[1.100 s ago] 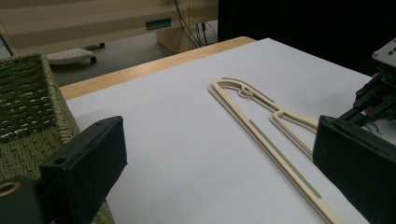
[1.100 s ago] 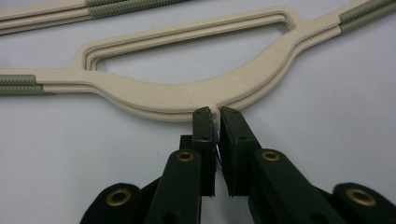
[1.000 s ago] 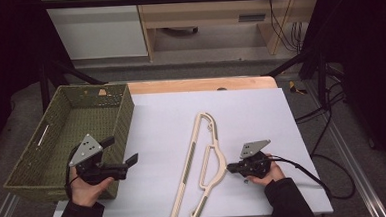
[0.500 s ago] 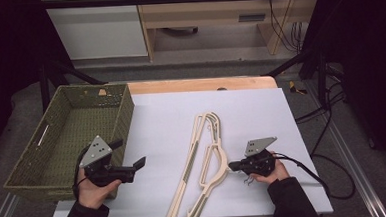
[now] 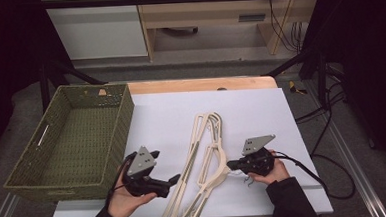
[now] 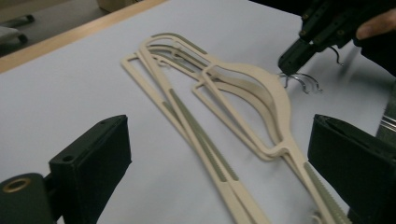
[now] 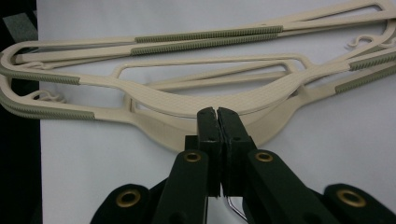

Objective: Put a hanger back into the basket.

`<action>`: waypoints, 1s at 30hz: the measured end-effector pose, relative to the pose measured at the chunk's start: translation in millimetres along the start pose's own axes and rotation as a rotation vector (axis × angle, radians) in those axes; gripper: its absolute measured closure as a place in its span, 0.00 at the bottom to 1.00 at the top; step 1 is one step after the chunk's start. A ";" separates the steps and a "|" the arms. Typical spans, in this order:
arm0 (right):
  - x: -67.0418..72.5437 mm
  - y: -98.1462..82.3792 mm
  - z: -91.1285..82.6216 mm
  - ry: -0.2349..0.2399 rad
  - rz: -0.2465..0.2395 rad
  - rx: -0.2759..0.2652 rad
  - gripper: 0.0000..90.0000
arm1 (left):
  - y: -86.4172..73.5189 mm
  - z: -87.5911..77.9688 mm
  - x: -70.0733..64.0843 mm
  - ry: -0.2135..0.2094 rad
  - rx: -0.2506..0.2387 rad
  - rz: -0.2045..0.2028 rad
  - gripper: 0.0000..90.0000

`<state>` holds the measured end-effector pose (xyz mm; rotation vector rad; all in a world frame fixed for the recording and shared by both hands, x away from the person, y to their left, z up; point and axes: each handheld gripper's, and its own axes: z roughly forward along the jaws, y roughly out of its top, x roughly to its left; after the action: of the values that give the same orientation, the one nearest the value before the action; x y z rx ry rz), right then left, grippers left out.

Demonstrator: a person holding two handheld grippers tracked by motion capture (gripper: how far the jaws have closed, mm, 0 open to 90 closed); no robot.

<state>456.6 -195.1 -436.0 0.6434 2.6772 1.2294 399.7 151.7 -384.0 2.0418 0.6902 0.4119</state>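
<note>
Right claw [image 5: 232, 164] is pressed together on the metal hooks [image 6: 299, 81] of the cream hangers [image 5: 204, 163], a small stack lying near the front of the white bench [image 5: 281, 119], between the two hands. Left claw [image 5: 172, 182] is spread wide with nothing in it, just beside the stack's long bars. The green woven basket [image 5: 19, 175] sits at the bench's left edge, close behind the left hand [image 5: 121, 202]; cables [image 5: 327, 131] trail off right.

stacked cream plastic hangers [image 5: 204, 163] with green grip strips lie diagonally on the white table
</note>
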 end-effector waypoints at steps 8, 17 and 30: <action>2.1 5.2 -0.2 0.003 -0.006 0.005 0.99 | 9.5 45.2 -30.6 -0.049 0.102 0.066 0.11; 6.0 10.1 -2.2 -0.008 -0.018 0.016 0.99 | 15.8 94.3 -53.3 -0.099 0.175 0.103 0.25; 12.3 18.2 -3.3 -0.021 -0.015 0.031 0.99 | 15.2 129.3 -61.9 -0.106 0.273 0.142 0.60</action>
<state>450.5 -181.5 -419.4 0.6362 2.6836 1.1735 424.5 21.6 -440.7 2.3617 0.5631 0.3008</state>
